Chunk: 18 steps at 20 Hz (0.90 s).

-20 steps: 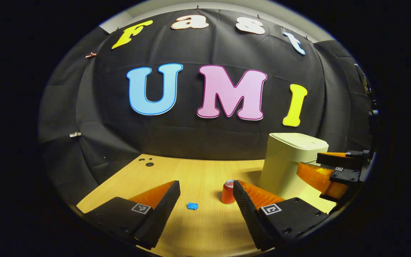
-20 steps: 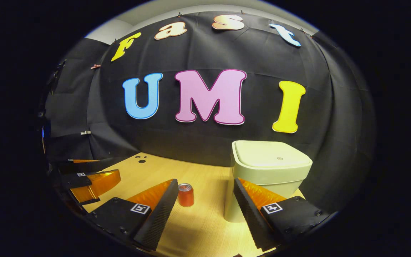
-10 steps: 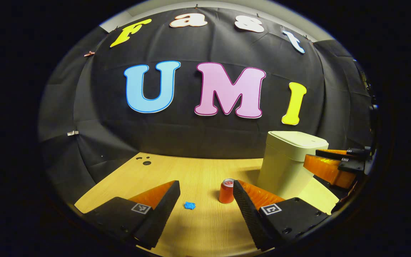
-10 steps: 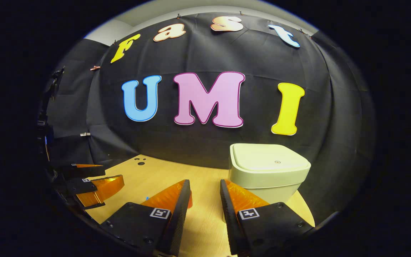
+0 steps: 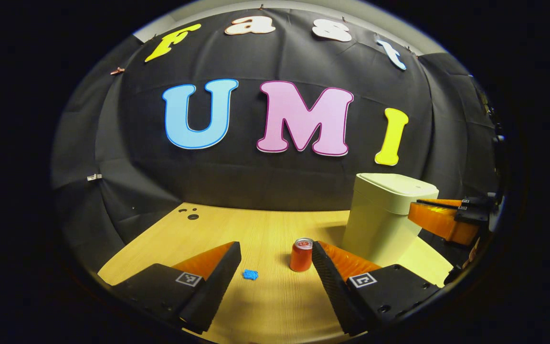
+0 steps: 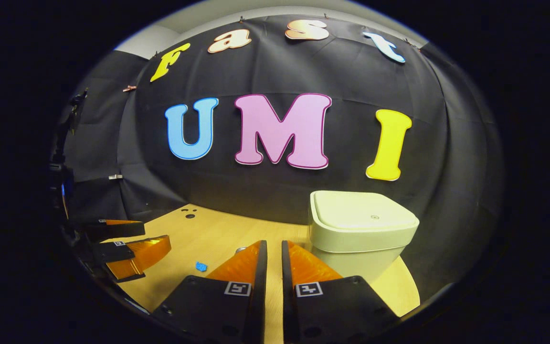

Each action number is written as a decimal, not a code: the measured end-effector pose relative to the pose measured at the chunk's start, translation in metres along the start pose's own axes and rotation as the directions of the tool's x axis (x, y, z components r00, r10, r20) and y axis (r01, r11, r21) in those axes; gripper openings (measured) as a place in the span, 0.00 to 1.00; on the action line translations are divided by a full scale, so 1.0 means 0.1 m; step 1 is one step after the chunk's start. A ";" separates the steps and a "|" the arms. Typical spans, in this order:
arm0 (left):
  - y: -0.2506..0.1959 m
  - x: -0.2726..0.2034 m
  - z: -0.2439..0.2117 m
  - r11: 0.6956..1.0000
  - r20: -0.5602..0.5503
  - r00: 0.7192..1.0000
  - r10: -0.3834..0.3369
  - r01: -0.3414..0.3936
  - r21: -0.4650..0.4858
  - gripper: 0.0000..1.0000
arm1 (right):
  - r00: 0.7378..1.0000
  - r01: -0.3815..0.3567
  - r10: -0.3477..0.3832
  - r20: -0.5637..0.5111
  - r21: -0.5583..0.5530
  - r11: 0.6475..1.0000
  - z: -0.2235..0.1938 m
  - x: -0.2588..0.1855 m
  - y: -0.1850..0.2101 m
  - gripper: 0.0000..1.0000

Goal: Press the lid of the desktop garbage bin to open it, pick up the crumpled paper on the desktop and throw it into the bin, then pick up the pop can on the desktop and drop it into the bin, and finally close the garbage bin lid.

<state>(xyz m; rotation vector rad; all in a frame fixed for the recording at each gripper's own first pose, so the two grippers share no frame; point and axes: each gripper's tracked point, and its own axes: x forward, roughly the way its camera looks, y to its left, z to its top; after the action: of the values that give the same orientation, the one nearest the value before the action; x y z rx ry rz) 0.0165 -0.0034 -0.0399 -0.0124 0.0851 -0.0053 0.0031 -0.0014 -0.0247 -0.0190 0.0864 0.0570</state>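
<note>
A pale, square desktop bin stands at the right of the wooden table, and its lid is down. A red pop can stands upright just left of the bin. The crumpled paper is a small blue wad lying left of the can. My left gripper is open and holds nothing; paper and can lie ahead between its fingers. My right gripper is shut with nothing in it, low in front of the bin and its lid. In the left gripper view the right gripper hovers by the lid's right edge.
The wooden table has small dark holes at its far left corner, and black cloth hangs behind it. In the right gripper view the left gripper sits at the far left, with the blue paper lying beside it.
My right gripper's fingers have come together from wide open to nearly touching, now hiding most of the can in its view. The left gripper barely moved.
</note>
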 end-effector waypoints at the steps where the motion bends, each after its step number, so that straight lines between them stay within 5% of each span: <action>1: -0.01 0.01 0.00 1.000 -0.001 1.000 -0.004 0.004 -0.004 0.96 | 1.000 -0.017 0.017 0.010 0.002 1.000 0.03 -0.02 0.03 0.19; 5: -0.03 0.03 -0.01 1.000 0.000 1.000 -0.008 0.008 0.001 0.96 | 0.999 0.002 -0.001 0.043 -0.016 1.000 0.10 0.01 0.00 0.11; 13: -0.04 0.08 -0.05 1.000 -0.016 1.000 -0.017 0.017 0.003 0.96 | 0.987 -0.159 0.159 -0.002 -0.050 0.986 0.05 0.04 0.31 0.05; 18: -0.05 0.12 -0.07 1.000 -0.028 0.999 -0.022 0.022 0.007 0.96 | 0.998 -0.070 0.069 -0.010 -0.048 0.996 0.24 0.15 -0.08 0.05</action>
<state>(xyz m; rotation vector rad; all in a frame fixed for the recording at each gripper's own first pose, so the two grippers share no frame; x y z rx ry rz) 0.0274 -0.0086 -0.0483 -0.0057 0.1133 -0.0280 0.0204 -0.0086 -0.0015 -0.0647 0.0944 0.1284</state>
